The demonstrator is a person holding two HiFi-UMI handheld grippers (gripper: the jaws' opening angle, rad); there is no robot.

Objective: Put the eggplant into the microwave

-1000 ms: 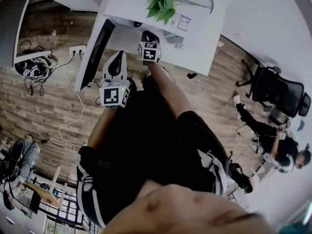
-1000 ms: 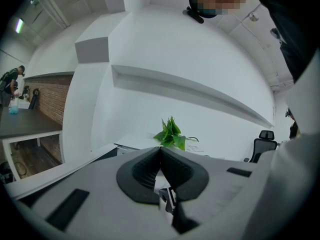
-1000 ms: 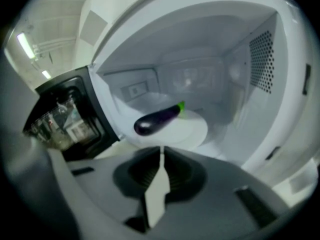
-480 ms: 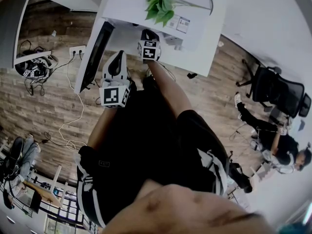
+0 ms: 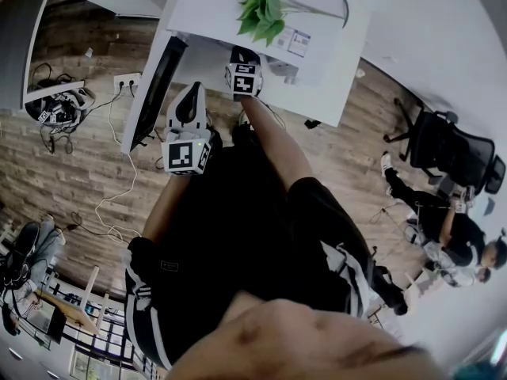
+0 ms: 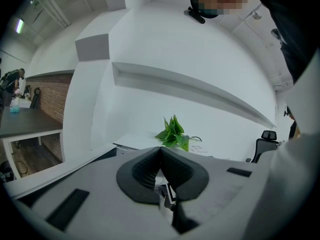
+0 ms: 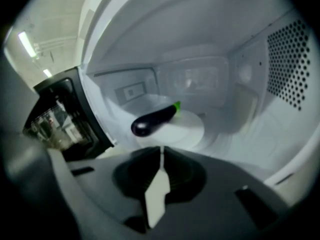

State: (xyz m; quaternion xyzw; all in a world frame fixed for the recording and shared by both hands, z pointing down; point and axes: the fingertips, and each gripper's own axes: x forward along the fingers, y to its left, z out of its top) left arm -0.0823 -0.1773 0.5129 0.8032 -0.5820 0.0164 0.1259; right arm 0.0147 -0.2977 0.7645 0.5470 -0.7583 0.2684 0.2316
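The dark purple eggplant [image 7: 155, 119] with a green stem lies on the white turntable plate [image 7: 192, 129] inside the microwave [image 7: 280, 64]. My right gripper [image 7: 161, 151] sits just in front of it, at the cavity's mouth, shut and holding nothing. In the head view its marker cube [image 5: 243, 80] shows under the white top, and the tips are hidden. The microwave door [image 5: 150, 93] stands open to the left. My left gripper [image 6: 160, 150] is shut on nothing and hangs outside, right of the door [image 5: 188, 101].
A green potted plant [image 5: 264, 5] stands on the white top [image 5: 325, 46] above the microwave, with a paper and a cable beside it. Cables and a power strip [image 5: 125, 80] lie on the wooden floor. An office chair [image 5: 455, 153] and a seated person [image 5: 444, 228] are at the right.
Neither gripper has moved and the eggplant lies still. Only the seated person at the right has shifted slightly.
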